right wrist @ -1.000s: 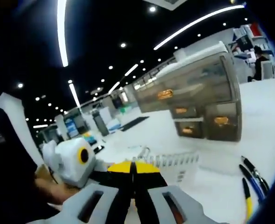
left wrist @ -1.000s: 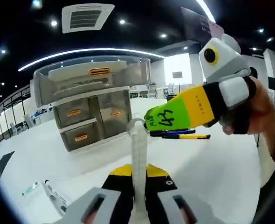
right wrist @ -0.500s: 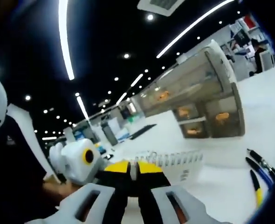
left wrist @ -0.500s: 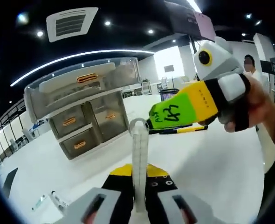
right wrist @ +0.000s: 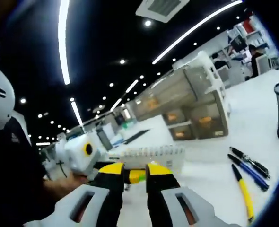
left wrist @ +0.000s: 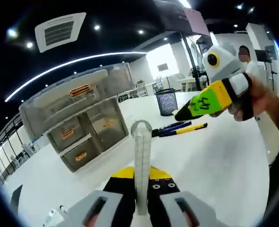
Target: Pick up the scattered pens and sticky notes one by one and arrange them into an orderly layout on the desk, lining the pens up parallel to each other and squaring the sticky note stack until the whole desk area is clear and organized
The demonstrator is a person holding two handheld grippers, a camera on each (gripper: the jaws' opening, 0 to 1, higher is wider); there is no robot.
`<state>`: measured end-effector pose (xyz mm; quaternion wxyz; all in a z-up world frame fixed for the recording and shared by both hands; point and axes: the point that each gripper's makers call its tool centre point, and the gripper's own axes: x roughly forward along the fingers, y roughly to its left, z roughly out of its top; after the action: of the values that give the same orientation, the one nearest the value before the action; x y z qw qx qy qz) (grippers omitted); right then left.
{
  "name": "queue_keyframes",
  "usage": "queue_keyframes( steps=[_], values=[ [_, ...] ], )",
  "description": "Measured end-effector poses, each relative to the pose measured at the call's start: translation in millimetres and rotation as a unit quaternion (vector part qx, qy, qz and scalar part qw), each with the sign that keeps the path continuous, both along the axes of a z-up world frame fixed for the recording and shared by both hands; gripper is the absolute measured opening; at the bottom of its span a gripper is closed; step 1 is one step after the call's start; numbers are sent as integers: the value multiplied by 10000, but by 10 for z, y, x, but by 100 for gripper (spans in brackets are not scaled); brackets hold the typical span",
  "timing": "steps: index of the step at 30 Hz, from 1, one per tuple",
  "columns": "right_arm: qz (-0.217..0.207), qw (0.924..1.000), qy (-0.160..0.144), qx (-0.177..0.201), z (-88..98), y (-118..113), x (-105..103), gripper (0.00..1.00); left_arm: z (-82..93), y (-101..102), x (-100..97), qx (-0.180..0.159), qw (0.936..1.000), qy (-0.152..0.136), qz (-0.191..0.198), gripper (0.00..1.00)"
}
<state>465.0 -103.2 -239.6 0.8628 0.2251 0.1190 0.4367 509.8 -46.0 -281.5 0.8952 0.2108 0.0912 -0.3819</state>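
Note:
My left gripper (left wrist: 140,178) is shut on a clear plastic ruler (left wrist: 140,156) that stands straight up from its jaws, a round hole at its top end. In the right gripper view the same ruler (right wrist: 151,154) lies sideways beyond my right gripper (right wrist: 135,170), whose jaws stand apart with nothing between them. A hand holds the right gripper (left wrist: 183,113) up at the right, off the ruler. Black, blue and yellow pens (left wrist: 179,128) lie side by side on the white desk (left wrist: 215,170). They appear again as pens (right wrist: 246,171) at the right.
A grey translucent drawer unit (left wrist: 78,118) stands at the back of the desk, seen also as the drawer unit (right wrist: 187,109). A black mesh bin (left wrist: 166,100) stands behind the pens. A marker (left wrist: 54,216) lies at the lower left. A person's hand (right wrist: 59,185) holds the left gripper.
The right gripper has drawn back from the ruler's top end, and its jaws have parted. The left gripper still holds the ruler upright. Both views have shifted.

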Motion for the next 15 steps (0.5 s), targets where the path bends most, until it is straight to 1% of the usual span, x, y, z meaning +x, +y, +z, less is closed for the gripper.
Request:
queue_keyframes(
  steps=[1, 2, 3, 7, 9, 10, 11, 14, 15],
  values=[
    [-45, 10000, 31, 14, -21, -43, -2, 16, 20, 1, -7, 6, 10000, -25, -28, 7],
    [-114, 9999, 91, 12, -75, -123, -12, 16, 89, -3, -30, -8, 9999, -106, -124, 7],
    [-170, 9998, 140, -10, -119, -183, -20, 15, 115, 1, -37, 1, 9998, -124, -134, 7],
    [-393, 9990, 200, -108, -236, -393, -48, 16, 310, 21, -63, 136, 9989, -362, -249, 7],
    [-552, 9982, 196, -98, -251, -515, -64, 17, 437, 38, -75, 207, 9979, -526, -322, 7],
    [-566, 9982, 203, -88, -252, -541, -73, 16, 455, 39, -78, 227, 9976, -563, -344, 7],
    [-595, 9980, 211, -61, -251, -589, -90, 16, 519, 44, -90, 276, 9967, -657, -395, 7],
    [-740, 9971, 157, -51, -237, -675, -96, 17, 632, 63, -118, 320, 9956, -744, -469, 7],
    [-776, 9969, 134, -70, -230, -702, -98, 17, 670, 66, -131, 387, 9946, -814, -508, 7]
  ],
)
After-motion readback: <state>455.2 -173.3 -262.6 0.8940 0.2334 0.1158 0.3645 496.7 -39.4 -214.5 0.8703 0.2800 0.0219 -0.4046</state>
